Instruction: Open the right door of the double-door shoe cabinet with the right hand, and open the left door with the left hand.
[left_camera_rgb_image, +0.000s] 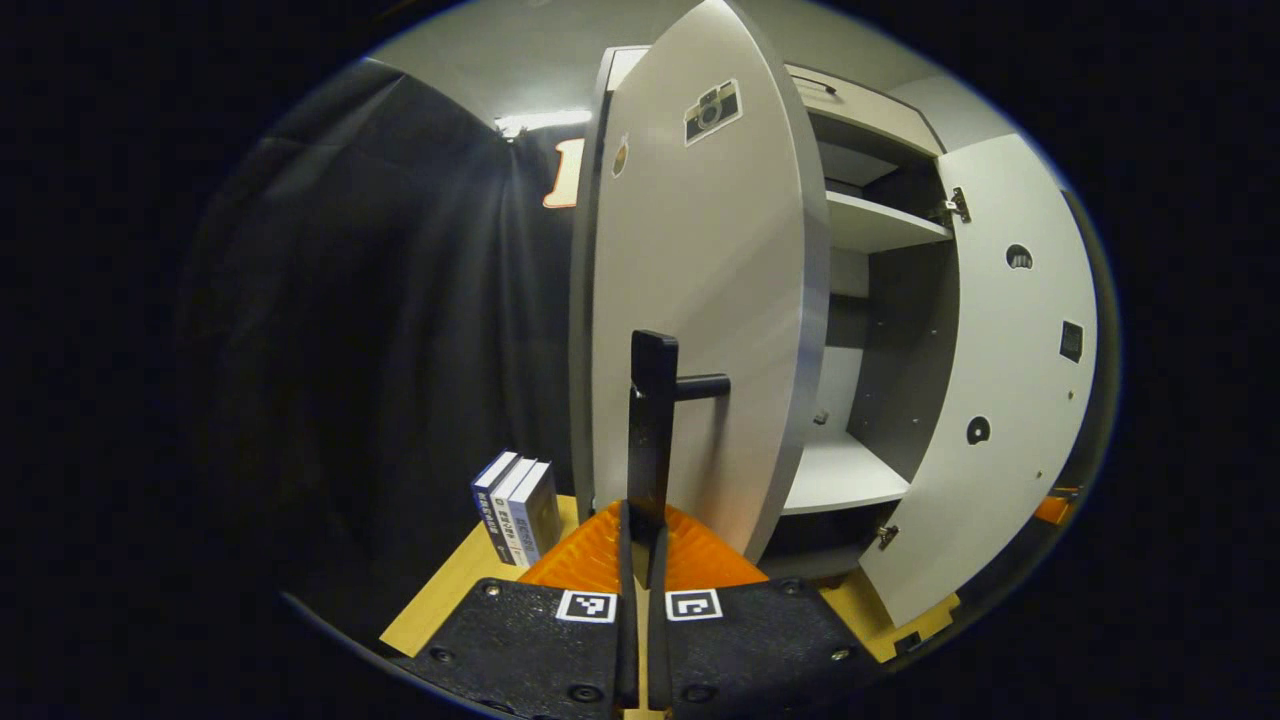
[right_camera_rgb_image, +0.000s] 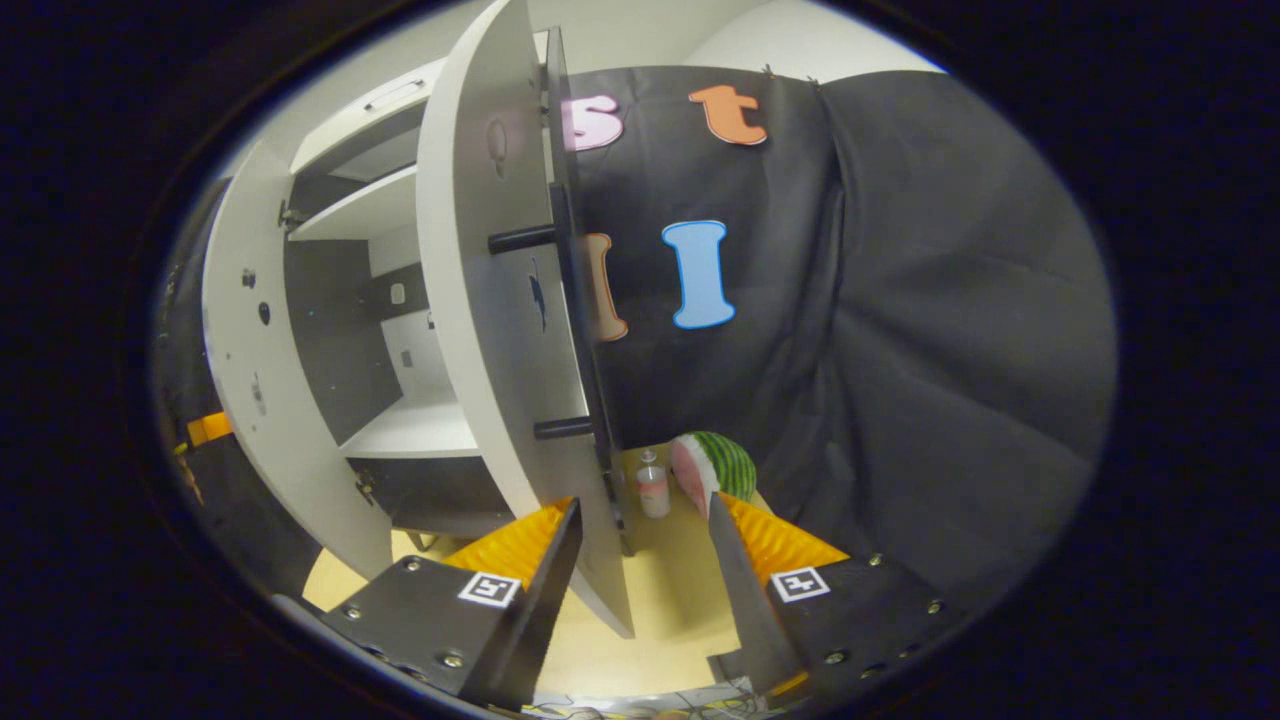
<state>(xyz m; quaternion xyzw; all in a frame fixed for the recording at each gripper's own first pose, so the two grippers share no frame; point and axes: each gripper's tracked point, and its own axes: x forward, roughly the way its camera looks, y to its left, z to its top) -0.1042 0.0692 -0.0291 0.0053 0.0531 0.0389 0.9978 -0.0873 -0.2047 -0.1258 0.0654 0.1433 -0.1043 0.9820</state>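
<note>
In the left gripper view, the left gripper (left_camera_rgb_image: 640, 545) is clenched on the black bar handle (left_camera_rgb_image: 652, 430) of the cabinet's left door (left_camera_rgb_image: 700, 300); both fingers press the lower end of the bar. That door stands swung out, its outer face toward the camera, with a camera sticker (left_camera_rgb_image: 712, 111) near the top. Past its edge the cabinet (left_camera_rgb_image: 870, 225) is open, showing an upper shelf and a lower shelf (left_camera_rgb_image: 840, 475), both bare. The right door (left_camera_rgb_image: 1000, 400) is swung wide, its inner face showing with hinges (left_camera_rgb_image: 957, 205) at top and bottom. The cabinet stands on a pale wooden table (left_camera_rgb_image: 450, 585). Three books (left_camera_rgb_image: 517, 507) stand upright on the table just left of the door. Behind them hangs the black cloth wall (left_camera_rgb_image: 380, 330), with a light strip (left_camera_rgb_image: 540, 121) on the pale ceiling above.

In the right gripper view, the right gripper (right_camera_rgb_image: 640, 560) is released, its fingers spread wide, with the lower edge of the right door (right_camera_rgb_image: 500, 330) between them; neither finger visibly presses it. This door is seen nearly edge-on, with its handle (right_camera_rgb_image: 575, 330) on the side facing the cloth. To the left lie the open interior and, farther left, the left door (right_camera_rgb_image: 260, 400) swung out. On the tabletop (right_camera_rgb_image: 660, 600) beyond the door stand a small bottle (right_camera_rgb_image: 652, 487) and a watermelon slice (right_camera_rgb_image: 712, 470) side by side, close to the cloth wall (right_camera_rgb_image: 900, 330).
</note>
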